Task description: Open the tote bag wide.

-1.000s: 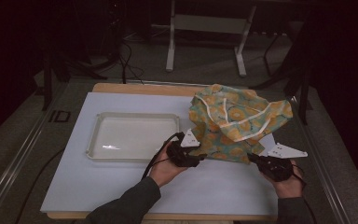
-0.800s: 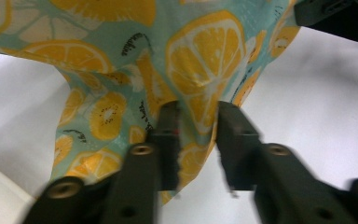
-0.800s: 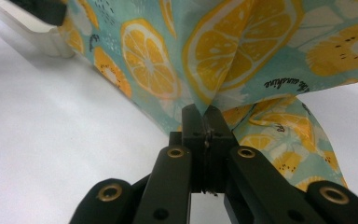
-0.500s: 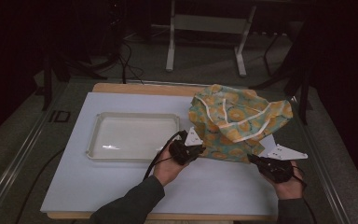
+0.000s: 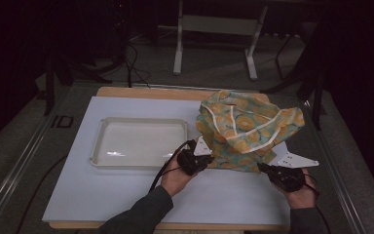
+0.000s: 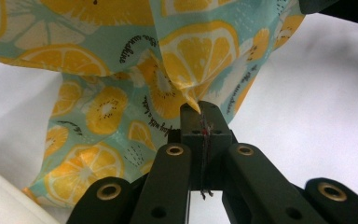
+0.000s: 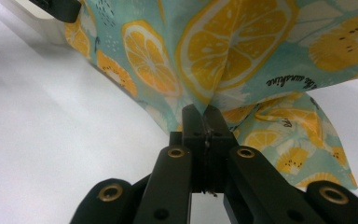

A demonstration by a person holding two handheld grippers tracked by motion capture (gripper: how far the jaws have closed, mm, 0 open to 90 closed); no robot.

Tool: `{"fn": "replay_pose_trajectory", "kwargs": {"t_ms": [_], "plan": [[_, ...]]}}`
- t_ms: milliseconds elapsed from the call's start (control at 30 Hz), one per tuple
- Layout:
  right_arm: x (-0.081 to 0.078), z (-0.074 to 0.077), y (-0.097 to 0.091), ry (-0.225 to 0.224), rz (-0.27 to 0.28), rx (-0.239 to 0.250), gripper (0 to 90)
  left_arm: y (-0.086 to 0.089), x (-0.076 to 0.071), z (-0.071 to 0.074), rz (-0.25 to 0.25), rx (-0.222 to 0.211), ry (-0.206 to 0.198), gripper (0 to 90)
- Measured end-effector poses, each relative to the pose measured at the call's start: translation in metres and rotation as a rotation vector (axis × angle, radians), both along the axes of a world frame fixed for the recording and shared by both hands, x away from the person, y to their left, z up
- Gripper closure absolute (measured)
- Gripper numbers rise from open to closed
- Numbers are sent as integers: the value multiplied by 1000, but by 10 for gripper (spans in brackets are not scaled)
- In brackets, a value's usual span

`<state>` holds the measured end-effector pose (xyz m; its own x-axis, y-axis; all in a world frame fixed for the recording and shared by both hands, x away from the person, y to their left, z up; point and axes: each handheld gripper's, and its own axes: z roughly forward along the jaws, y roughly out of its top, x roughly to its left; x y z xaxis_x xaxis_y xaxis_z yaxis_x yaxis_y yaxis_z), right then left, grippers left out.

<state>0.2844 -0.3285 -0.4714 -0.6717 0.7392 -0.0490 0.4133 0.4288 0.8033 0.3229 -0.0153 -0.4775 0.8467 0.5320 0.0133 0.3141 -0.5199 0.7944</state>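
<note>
The high view is dim and murky, its surroundings nearly black; a faint glare marks the tray [image 5: 141, 144]. Both gripper views are bright, sharp.

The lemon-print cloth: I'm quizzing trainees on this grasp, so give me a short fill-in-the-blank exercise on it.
1. The left claw is ____ on a fold of the cloth.
2. The right claw grips the same ____.
3. The white tray, left of the cloth, holds ____.
4. The cloth is printed with slices of ____.

Missing words: shut; cloth; nothing; lemon
</note>
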Motion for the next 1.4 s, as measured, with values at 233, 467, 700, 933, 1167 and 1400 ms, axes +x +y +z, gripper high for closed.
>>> {"fn": "replay_pose_trajectory", "kwargs": {"t_ms": [233, 467, 700, 933, 1167, 1400], "plan": [[3, -7, -1, 26, -11, -3, 900, -5, 4, -9, 10, 17, 12, 892], [5, -14, -4, 53, -17, -11, 900, -8, 6, -19, 13, 33, 17, 892], [6, -18, -3, 70, -24, -26, 900, -14, 11, -27, 20, 49, 44, 891], [7, -24, -2, 88, -25, -44, 900, -19, 12, -34, 14, 82, 37, 891], [7, -28, -2, 103, -31, -56, 900, -21, 12, -38, 10, 91, 48, 891], [1, -18, -2, 87, -21, -21, 671, -20, 13, -38, 10, 91, 49, 891]]}}
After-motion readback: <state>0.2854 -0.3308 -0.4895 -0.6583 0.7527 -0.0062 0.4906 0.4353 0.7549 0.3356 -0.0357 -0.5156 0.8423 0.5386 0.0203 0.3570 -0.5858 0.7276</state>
